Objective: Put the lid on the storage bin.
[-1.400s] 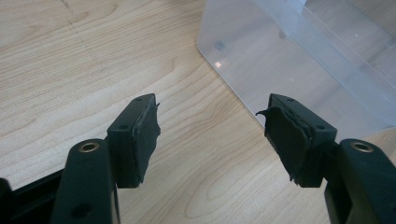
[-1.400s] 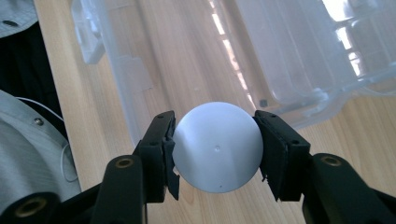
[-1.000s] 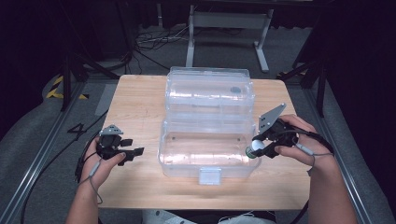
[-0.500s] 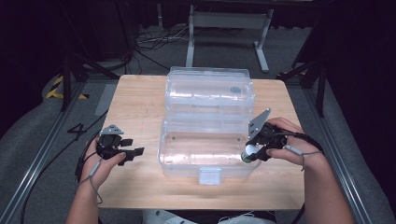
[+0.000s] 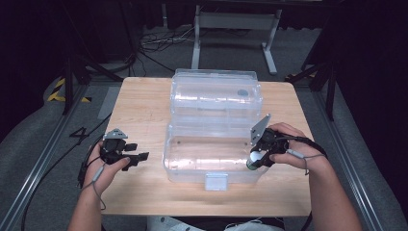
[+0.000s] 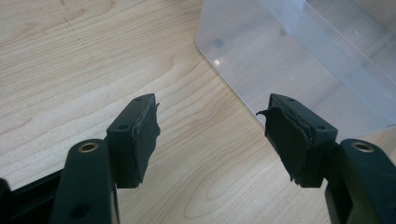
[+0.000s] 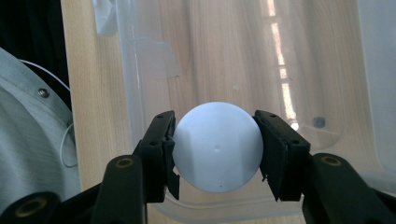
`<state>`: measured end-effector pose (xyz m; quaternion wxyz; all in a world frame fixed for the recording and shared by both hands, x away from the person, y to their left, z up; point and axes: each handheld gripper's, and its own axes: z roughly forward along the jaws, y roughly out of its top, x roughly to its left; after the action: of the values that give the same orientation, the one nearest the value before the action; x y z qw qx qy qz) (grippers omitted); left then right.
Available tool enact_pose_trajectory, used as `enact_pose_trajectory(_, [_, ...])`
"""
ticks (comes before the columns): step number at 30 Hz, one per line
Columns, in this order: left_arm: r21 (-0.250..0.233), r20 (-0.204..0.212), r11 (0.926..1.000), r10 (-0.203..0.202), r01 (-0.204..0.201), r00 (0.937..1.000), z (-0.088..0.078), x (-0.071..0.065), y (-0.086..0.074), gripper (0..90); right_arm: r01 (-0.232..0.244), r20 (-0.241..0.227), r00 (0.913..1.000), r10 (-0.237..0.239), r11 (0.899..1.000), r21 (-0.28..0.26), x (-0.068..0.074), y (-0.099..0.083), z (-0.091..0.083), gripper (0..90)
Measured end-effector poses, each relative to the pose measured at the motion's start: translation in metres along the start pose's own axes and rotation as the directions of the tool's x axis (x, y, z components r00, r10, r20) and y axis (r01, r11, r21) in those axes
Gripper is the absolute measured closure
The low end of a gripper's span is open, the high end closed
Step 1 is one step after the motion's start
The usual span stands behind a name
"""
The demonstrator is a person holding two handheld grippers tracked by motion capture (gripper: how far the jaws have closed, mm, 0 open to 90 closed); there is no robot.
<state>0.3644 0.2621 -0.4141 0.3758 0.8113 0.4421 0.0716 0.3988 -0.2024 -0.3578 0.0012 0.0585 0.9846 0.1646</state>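
The wooden table (image 5: 144,103) stands on a grey floor (image 5: 33,144). Black cables (image 5: 154,41) lie loosely on the floor beyond the table's far edge. A grey metal stand (image 5: 233,21) with two feet sits behind them. Yellow-black hazard tape (image 5: 60,91) marks the floor at the table's far left.

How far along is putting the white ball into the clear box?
Done: the clear box lies open on the table. In hand: the right claw grips the white ball over the box's near half. Left: lowering and letting go. The left claw waits open beside the box.
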Motion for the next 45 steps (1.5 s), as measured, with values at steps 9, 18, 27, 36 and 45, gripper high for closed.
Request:
enact_pose_trajectory(9, [0.003, 0.004, 1.0, -0.001, 0.001, 1.0, 0.001, 0.0, 0.0, 35.2, -0.005, -0.016, 0.9999, 0.005, 0.999, 0.035, -0.003, 0.002, 0.01, 50.6])
enact_pose_trajectory(18, [0.006, 0.007, 1.0, -0.002, 0.002, 1.0, 0.001, 0.0, 0.0, 35.2, -0.003, -0.034, 0.9994, 0.005, 0.998, 0.069, -0.005, 0.004, 0.021, 50.6])
enact_pose_trajectory(27, [0.01, 0.008, 0.9999, 0.0, 0.0, 1.0, 0.002, 0.001, 0.0, 35.1, 0.012, -0.038, 0.9992, -0.008, 0.995, 0.099, -0.008, 0.005, 0.03, 50.6])
enact_pose_trajectory(36, [0.013, 0.009, 0.9999, -0.002, 0.002, 1.0, 0.002, 0.001, -0.001, 34.8, 0.018, -0.05, 0.9987, -0.011, 0.991, 0.129, -0.009, 0.006, 0.037, 50.6])
enact_pose_trajectory(45, [0.017, 0.007, 0.9999, 0.0, 0.0, 1.0, 0.003, 0.001, -0.001, 34.7, 0.026, -0.058, 0.9981, -0.017, 0.988, 0.15, -0.01, 0.008, 0.044, 50.6])
